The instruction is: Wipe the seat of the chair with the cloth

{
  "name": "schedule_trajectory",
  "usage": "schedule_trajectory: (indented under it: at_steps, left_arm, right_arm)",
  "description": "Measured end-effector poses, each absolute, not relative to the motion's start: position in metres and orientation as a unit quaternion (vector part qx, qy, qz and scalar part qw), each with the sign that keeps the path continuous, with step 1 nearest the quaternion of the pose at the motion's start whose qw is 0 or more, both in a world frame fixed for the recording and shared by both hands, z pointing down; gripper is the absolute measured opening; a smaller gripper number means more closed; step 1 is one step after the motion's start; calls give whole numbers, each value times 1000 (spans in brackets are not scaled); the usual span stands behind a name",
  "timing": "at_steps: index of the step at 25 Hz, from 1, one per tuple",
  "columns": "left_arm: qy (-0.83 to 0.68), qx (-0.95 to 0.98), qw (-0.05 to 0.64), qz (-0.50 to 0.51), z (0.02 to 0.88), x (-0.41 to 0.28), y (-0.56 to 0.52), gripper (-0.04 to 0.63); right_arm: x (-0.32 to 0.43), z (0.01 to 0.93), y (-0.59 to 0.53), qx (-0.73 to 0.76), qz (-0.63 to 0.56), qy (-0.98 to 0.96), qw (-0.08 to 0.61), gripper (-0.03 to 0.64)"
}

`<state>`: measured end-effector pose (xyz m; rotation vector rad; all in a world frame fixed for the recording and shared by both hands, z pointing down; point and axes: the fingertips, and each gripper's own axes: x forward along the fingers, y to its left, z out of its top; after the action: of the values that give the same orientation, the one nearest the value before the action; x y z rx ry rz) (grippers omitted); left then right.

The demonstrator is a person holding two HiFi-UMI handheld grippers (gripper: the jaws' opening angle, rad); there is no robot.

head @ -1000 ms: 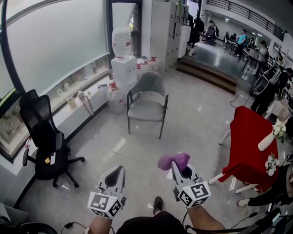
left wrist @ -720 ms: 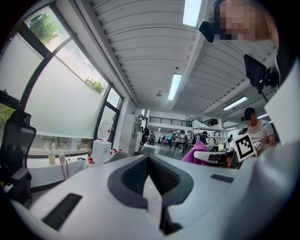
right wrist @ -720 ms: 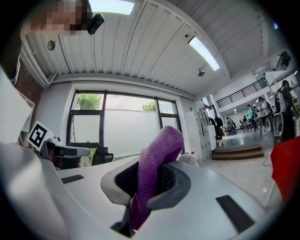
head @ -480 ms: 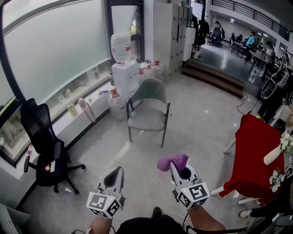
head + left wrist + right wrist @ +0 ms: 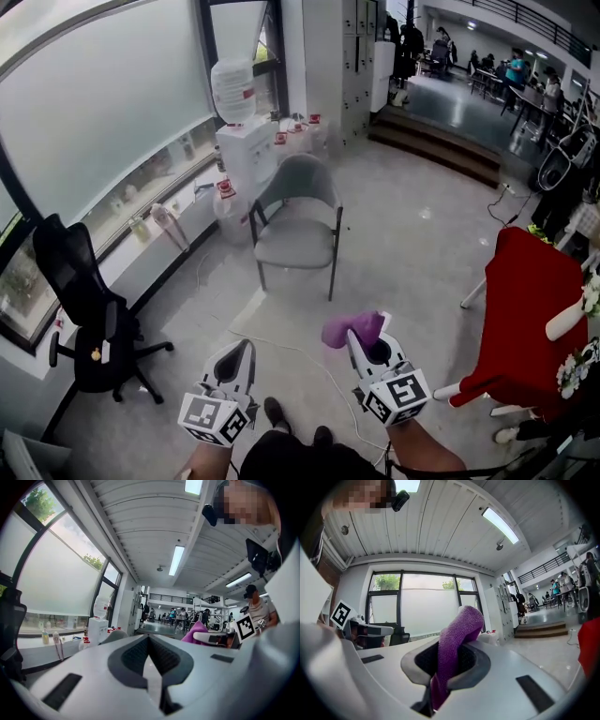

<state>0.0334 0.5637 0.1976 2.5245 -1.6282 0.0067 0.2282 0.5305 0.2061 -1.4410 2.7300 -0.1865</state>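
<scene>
A grey chair (image 5: 294, 228) with black legs stands on the floor ahead, near the water dispenser; its seat (image 5: 293, 247) is bare. My right gripper (image 5: 357, 328) is shut on a purple cloth (image 5: 351, 329), which sticks up from between the jaws (image 5: 454, 644). My left gripper (image 5: 246, 349) is shut with nothing in it; its jaws meet in the left gripper view (image 5: 149, 645). Both grippers hang over the floor, well short of the chair.
A black office chair (image 5: 84, 300) stands at the left by the window ledge. A water dispenser (image 5: 241, 141) is behind the grey chair. A table with a red cover (image 5: 520, 319) is at the right. A cable (image 5: 300, 352) lies on the floor. People are far back.
The view has moved forward and turned a little; the grey chair sits slightly nearer and more central. Both grippers keep their places in the view, the cloth still held.
</scene>
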Motion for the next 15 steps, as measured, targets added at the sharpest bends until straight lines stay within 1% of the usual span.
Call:
schedule_trajectory:
  at_steps: [4,15]
  left_arm:
    - [-534,842,68,-5,200,29,531,-3]
    - [-524,849,59,-13,190,-15,432,-3]
  right_arm:
    - [221,212,503,-471,-64,880,19,34]
    - [180,195,410,-481,-50,875,14,34]
